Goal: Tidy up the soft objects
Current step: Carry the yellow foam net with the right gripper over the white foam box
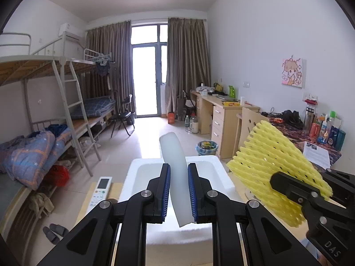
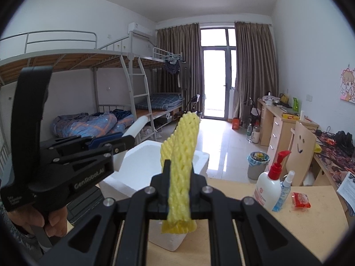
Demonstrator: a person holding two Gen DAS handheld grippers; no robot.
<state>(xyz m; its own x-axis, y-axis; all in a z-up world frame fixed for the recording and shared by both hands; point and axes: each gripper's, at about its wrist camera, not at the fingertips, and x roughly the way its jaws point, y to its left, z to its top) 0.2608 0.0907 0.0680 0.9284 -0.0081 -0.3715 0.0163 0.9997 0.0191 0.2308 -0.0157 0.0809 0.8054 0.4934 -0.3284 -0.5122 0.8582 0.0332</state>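
Left wrist view: left gripper jaws clamped on a white foam strip sticking up between them, white foam box just beyond. Right gripper jaws pinch the yellow foam net, box behind on the desk.

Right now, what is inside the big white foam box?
The white foam box shows only bare white walls. The white foam strip and left tongs cover its floor, so that part stays unseen.

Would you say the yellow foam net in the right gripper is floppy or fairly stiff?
Probably springy rather than floppy: the yellow foam net stands upright above the right gripper without drooping. It looks light, being open mesh, and it likely squashes easily, since it narrows where it is pinched.
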